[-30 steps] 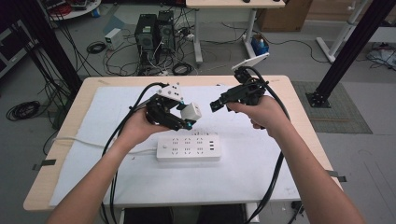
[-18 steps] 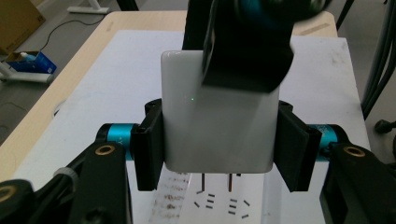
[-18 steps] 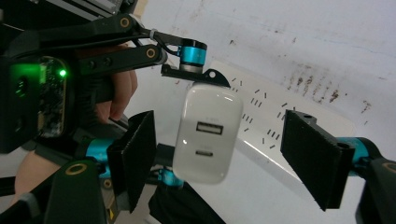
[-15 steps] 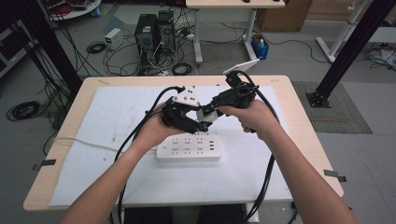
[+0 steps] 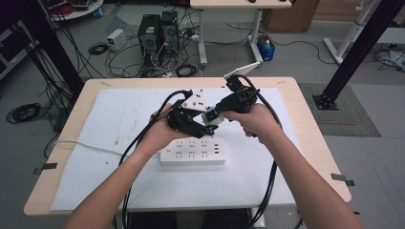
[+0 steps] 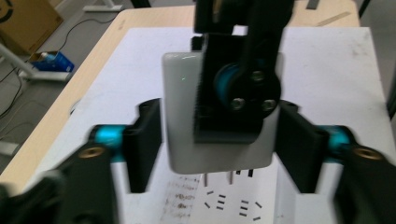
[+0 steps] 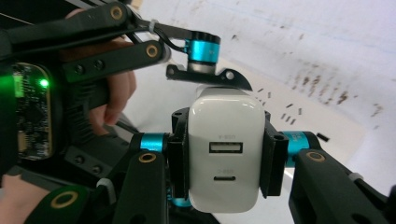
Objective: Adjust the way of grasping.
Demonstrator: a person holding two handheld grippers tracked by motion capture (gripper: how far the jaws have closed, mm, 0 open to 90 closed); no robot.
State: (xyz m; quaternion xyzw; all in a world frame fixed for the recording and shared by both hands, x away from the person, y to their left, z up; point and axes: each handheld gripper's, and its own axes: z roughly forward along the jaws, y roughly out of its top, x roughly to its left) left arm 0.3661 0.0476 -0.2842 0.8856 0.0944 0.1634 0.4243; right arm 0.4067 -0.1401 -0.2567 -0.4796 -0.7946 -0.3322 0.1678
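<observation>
A white USB charger (image 7: 224, 121) hangs in the air between both grippers, above a white power strip (image 5: 191, 155) lying on the mat. My right gripper (image 7: 226, 154) is shut on its two sides, its USB ports facing that camera. My left gripper (image 6: 219, 144) comes from the other side and clamps the charger (image 6: 180, 116) across its other two faces. The metal prongs (image 6: 205, 179) point down toward the strip's sockets (image 6: 233, 205). In the high view the grippers meet tip to tip at the charger (image 5: 212, 117), left gripper (image 5: 203, 125) and right gripper (image 5: 216, 114).
A white mat (image 5: 119, 119) covers most of the wooden table (image 5: 305, 143). The strip's white cord (image 5: 81, 144) runs off to the left edge. Black gripper cables (image 5: 129, 157) trail down toward the person. Computers and cables sit on the floor beyond the table.
The left gripper carried the charger to the right while the right gripper swung in from the right; the right jaws have now shut on the charger.
</observation>
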